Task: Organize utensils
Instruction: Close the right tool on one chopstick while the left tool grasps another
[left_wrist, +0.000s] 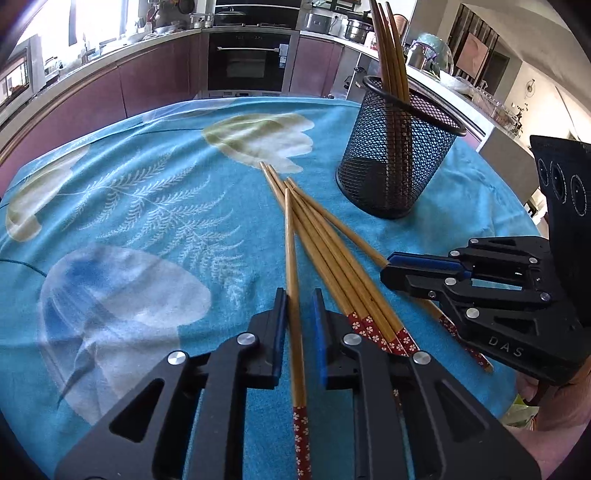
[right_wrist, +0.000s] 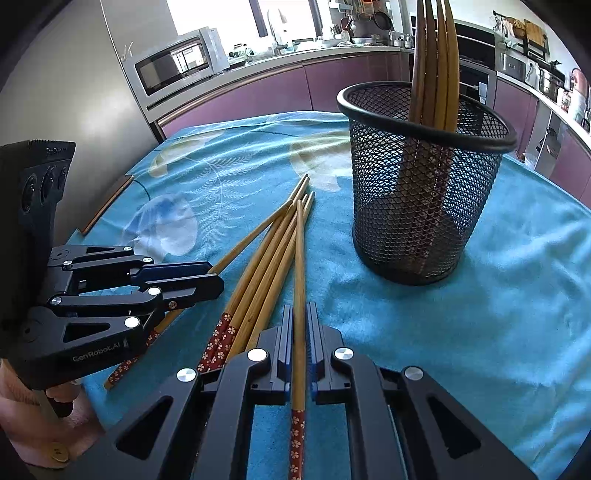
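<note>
The left claw is barely parted around a chopstick. One blue pad sits against the wood and a slit of cloth shows beside the other, so it isn't pinched. The red flowered end runs off the bottom edge between the claw's arms.

Just beside it, the right claw is closed tight on the other chopstick, pads flush on both sides. That one's patterned end is cut off at the bottom too. From the left camera, the right claw's body hides the middle of its stick.

Between the claws lies the pile, fanned on the cloth with tips pointing away. Some of its red ends slip under the left claw's finger, and the sticks overlap too much to count.

Further back stands the cup, upright and apart from the pile. Its sticks lean inside, tops cut off above, lower parts dim through the mesh. Only part of a hand shows under the left claw.
</note>
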